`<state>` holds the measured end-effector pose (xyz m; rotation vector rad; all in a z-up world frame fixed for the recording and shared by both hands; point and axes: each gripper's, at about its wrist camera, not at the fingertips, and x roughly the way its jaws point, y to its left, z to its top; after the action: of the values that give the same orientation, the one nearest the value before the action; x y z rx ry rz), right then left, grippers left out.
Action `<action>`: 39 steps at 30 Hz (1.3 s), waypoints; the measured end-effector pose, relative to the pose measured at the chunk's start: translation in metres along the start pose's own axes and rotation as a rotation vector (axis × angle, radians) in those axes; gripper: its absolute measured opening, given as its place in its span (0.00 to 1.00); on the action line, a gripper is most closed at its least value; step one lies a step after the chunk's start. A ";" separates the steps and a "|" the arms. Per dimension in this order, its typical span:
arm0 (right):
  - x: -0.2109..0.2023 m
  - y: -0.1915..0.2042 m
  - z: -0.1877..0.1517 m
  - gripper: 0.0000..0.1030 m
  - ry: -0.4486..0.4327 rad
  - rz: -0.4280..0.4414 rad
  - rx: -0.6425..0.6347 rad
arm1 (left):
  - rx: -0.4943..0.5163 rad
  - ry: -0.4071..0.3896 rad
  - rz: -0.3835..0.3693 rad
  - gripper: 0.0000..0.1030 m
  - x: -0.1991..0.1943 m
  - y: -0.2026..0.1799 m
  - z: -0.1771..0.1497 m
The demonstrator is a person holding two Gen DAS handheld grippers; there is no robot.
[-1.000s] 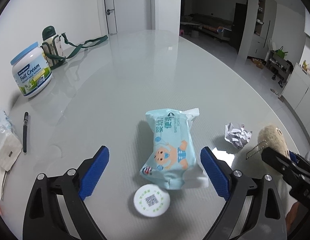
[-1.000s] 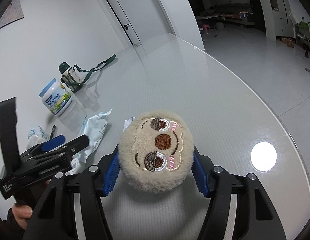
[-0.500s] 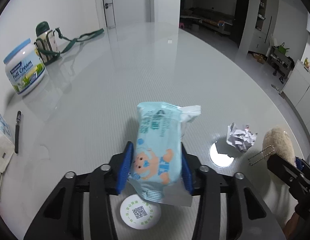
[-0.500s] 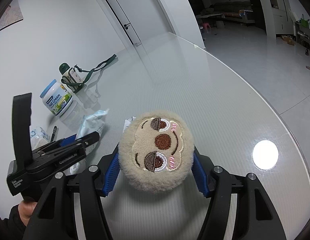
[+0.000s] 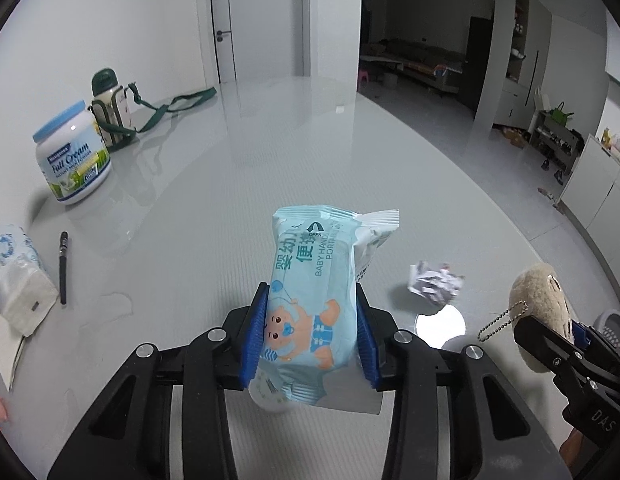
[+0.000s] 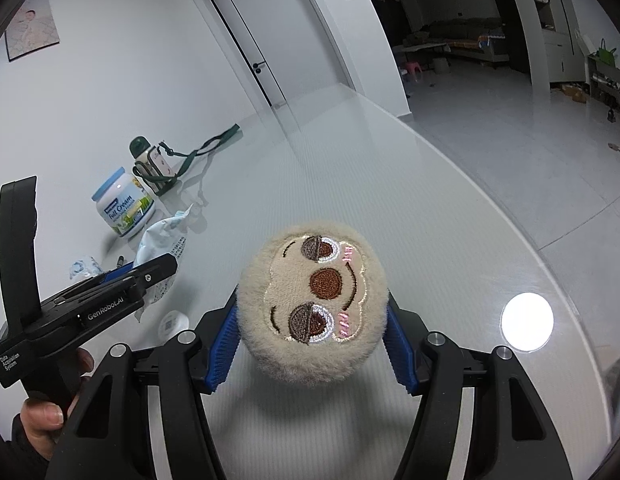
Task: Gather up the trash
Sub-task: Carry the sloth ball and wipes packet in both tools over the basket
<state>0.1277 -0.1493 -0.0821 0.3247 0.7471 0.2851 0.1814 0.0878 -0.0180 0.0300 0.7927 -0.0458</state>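
since a second ago the left gripper (image 5: 312,336) has closed its fingers on the soft blue wipes pack (image 5: 314,288), now lifted off the glossy table (image 5: 237,200). right gripper (image 6: 312,344) pinches a fluffy round plush (image 6: 314,300). crumpled paper ball (image 5: 436,282) lies right; milk powder tub (image 5: 71,154), pen (image 5: 63,266) far left.

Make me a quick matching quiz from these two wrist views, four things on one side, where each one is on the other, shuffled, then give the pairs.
Things:
1. wet wipes pack
2. plush toy
3. crumpled paper ball
4. black pen

Places:
A. lying on the table beside a tissue pack
B. clamped in the right tongs
C. clamped in the left tongs
D. loose on the table next to a bright light reflection

Pairs: 1-C, 2-B, 3-D, 4-A
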 end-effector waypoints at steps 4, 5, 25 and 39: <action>-0.024 -0.004 -0.006 0.59 -0.023 -0.005 0.000 | 0.010 -0.027 -0.011 0.38 -0.022 -0.012 -0.001; -0.033 -0.006 -0.009 0.59 -0.029 -0.008 0.000 | 0.011 -0.031 -0.014 0.38 -0.024 -0.012 -0.001; -0.146 -0.098 -0.049 0.59 -0.116 -0.150 0.090 | 0.163 0.012 -0.201 0.38 -0.072 -0.149 -0.043; -0.224 -0.201 -0.091 0.59 -0.126 -0.350 0.217 | 0.326 0.104 -0.369 0.38 -0.070 -0.279 -0.084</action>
<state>-0.0650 -0.3972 -0.0849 0.4059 0.6975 -0.1470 0.0577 -0.1845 -0.0297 0.1960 0.8798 -0.5266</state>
